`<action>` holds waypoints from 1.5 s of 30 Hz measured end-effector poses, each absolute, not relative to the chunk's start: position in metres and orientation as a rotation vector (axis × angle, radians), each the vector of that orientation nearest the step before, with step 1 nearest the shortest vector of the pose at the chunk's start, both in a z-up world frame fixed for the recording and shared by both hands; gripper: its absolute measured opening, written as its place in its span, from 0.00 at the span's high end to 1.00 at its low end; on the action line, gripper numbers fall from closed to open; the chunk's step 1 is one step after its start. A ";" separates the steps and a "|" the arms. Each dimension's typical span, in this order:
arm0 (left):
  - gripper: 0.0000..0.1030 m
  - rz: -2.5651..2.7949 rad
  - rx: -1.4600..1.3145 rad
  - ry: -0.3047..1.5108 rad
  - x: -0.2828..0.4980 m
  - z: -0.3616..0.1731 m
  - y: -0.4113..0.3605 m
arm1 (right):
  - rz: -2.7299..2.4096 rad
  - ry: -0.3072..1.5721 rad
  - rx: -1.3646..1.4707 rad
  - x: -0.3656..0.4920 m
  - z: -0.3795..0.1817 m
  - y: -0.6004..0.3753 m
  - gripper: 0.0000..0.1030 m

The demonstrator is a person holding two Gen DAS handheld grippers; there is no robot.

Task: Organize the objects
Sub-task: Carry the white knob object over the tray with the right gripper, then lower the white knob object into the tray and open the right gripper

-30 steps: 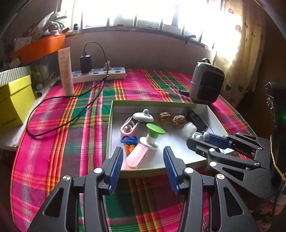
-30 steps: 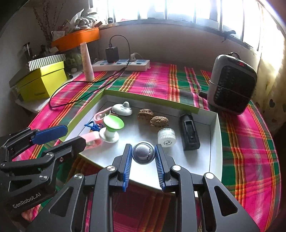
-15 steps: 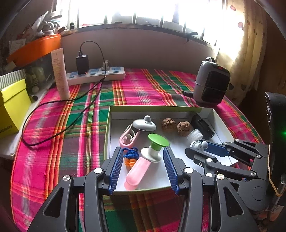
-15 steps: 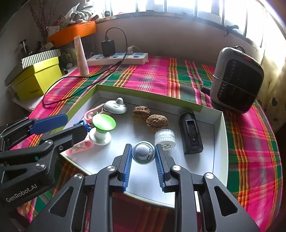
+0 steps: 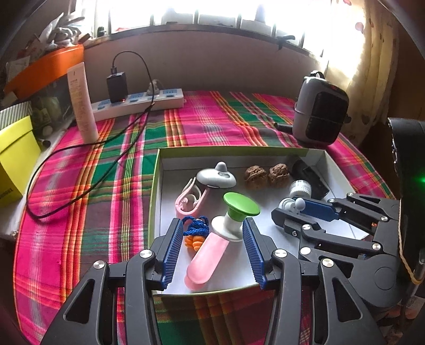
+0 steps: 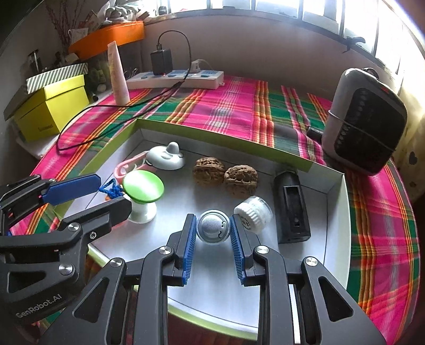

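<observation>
Strong backlight from window (image 5: 225,10) at 12 o'clock, blown out white. Curtain (image 5: 372,66) at 2 o'clock glows, washed. Glare on tray floor (image 6: 148,238); soft shadows fall toward 6. Fisheye bends table edges; corners vignette black. Centre sharp, no motion blur, rims slightly soft

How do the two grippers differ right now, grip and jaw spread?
The right gripper is shut on the small grey ball; the left gripper stands open and grips nothing. The right's blue pads press the ball's sides, while the left's sit apart on either side of the pink tube and green-capped piece. Both reach over the same tray.
</observation>
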State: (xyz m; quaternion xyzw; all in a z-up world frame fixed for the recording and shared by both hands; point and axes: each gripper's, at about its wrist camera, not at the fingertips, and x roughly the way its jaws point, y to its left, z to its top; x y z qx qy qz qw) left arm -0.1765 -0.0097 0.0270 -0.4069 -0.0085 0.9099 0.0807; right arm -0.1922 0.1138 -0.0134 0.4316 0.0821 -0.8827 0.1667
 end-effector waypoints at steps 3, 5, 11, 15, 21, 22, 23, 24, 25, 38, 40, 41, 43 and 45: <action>0.56 2.719 -1.225 -0.021 -0.177 0.025 -0.009 | -2.510 0.225 1.235 -0.193 -0.015 0.114 0.74; 0.56 2.719 -1.229 -0.020 -0.177 0.024 -0.009 | -2.510 0.224 1.235 -0.194 -0.015 0.114 0.74; 0.56 2.724 -1.234 -0.014 -0.177 0.023 -0.009 | -2.511 0.220 1.238 -0.194 -0.014 0.114 0.73; 0.56 2.725 -1.238 -0.006 -0.177 0.024 -0.008 | -2.519 0.222 1.237 -0.194 -0.015 0.114 0.73; 0.56 2.726 -1.237 -0.011 -0.177 0.024 -0.009 | -2.521 0.213 1.238 -0.193 -0.015 0.115 0.73; 0.56 2.726 -1.236 -0.011 -0.177 0.024 -0.009 | -2.522 0.212 1.237 -0.193 -0.015 0.115 0.73; 0.56 2.729 -1.237 -0.012 -0.177 0.024 -0.010 | -2.523 0.211 1.237 -0.193 -0.015 0.115 0.73; 0.56 2.733 -1.235 -0.013 -0.177 0.024 -0.010 | -2.523 0.209 1.237 -0.192 -0.015 0.116 0.73; 0.56 2.734 -1.230 -0.011 -0.177 0.025 -0.010 | -2.522 0.211 1.238 -0.193 -0.015 0.115 0.73; 0.56 2.739 -1.225 -0.009 -0.177 0.024 -0.012 | -2.533 0.207 1.232 -0.189 -0.012 0.117 0.62; 0.56 2.742 -1.222 -0.010 -0.176 0.025 -0.012 | -2.535 0.200 1.232 -0.188 -0.011 0.117 0.62; 0.56 2.742 -1.219 -0.010 -0.176 0.026 -0.012 | -2.536 0.198 1.232 -0.187 -0.011 0.118 0.62; 0.56 2.753 -1.216 -0.001 -0.174 0.027 -0.011 | -2.538 0.201 1.231 -0.186 -0.010 0.117 0.62; 0.56 2.759 -1.211 0.000 -0.173 0.028 -0.011 | -2.540 0.210 1.230 -0.185 -0.010 0.117 0.62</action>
